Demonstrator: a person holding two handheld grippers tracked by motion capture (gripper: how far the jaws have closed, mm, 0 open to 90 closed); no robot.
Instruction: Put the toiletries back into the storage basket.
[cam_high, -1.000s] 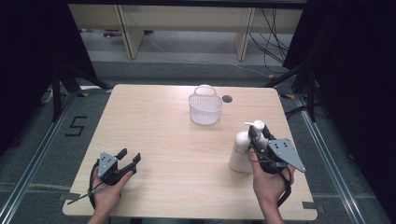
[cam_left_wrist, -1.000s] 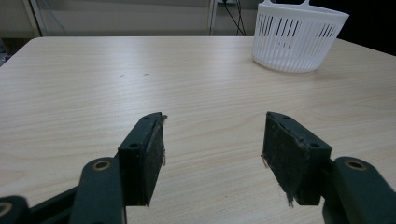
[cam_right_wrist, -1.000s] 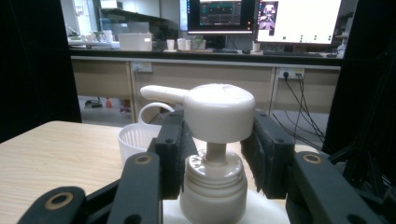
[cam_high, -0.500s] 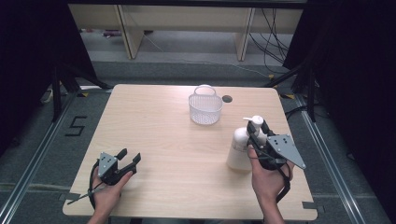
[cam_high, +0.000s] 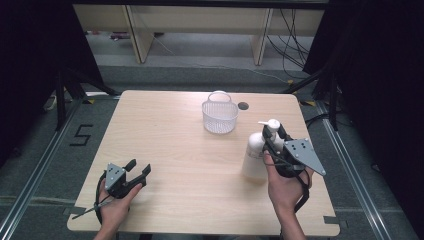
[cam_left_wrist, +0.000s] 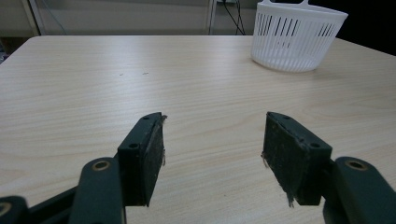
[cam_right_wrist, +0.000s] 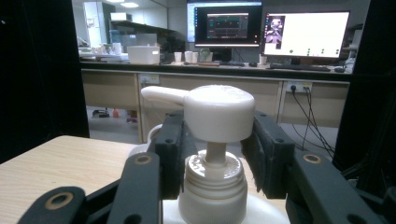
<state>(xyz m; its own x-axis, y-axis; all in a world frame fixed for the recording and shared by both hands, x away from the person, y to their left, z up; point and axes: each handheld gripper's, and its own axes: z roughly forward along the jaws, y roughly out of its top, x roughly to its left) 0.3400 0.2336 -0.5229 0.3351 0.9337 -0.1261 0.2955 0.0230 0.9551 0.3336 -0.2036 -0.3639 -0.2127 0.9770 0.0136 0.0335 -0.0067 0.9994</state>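
Between the earlier high views and now, the pump bottle (cam_high: 254, 152) and the right claw (cam_high: 274, 139) have shifted very slightly, the bottle leaning a touch toward the bench's middle; the left claw (cam_high: 137, 170) has not moved. Right claw: closed about the bottle's neck, just under the pump head (cam_right_wrist: 218, 112), one pad on each side of the ribbed collar (cam_right_wrist: 212, 179); whether the base has cleared the bench (cam_high: 165, 130) cannot be told. Bottle long axis near upright, top tipped a little to the right in the high view, nozzle pointing toward the bench's left. Key relation: the basket (cam_high: 220, 116) lies farther back and to the left of the held bottle, near the far edge, well apart from it; the right hand (cam_high: 285, 187) is much the nearer one. Left claw open with nothing between its pads, resting at the near left corner, aimed toward the basket (cam_left_wrist: 299, 39). Materials: bottle of smooth, opaque off-white plastic, cylindrical body with rounded shoulder; basket of thin white plastic with vertical slots and a tapered round wall, and a handle loop at the rim; bench of pale wood-grain laminate, matt; claw pads (cam_left_wrist: 152, 161) black, rough, frayed at the edges.
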